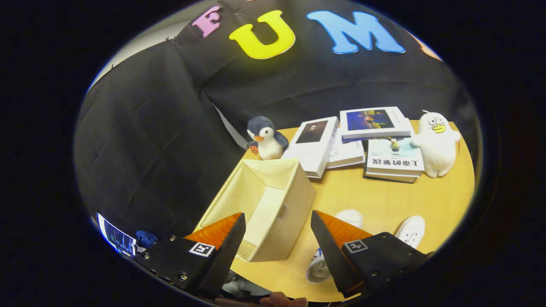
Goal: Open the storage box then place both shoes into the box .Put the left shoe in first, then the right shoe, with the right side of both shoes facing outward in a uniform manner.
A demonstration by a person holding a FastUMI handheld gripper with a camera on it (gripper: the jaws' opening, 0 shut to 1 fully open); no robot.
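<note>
Pale wooden tabletop (384, 200) carries an open cream fabric storage box (264, 204) w/ two white canvas shoes (341, 238) just beside it — tongs (277, 238) spread, empty — shoes prob. light, soft; grip at heel collar.

- A wooden table (384, 200) carries everything.
- A cream storage box (273, 204) stands open on it, between the fingers and just ahead of them.
- Two white shoes (411, 230) lie beside the right finger, partly hidden by it.
- Beyond the box sit a penguin plush (265, 138), several books (341, 143) overlapping, and a white duck plush (437, 143).
</note>
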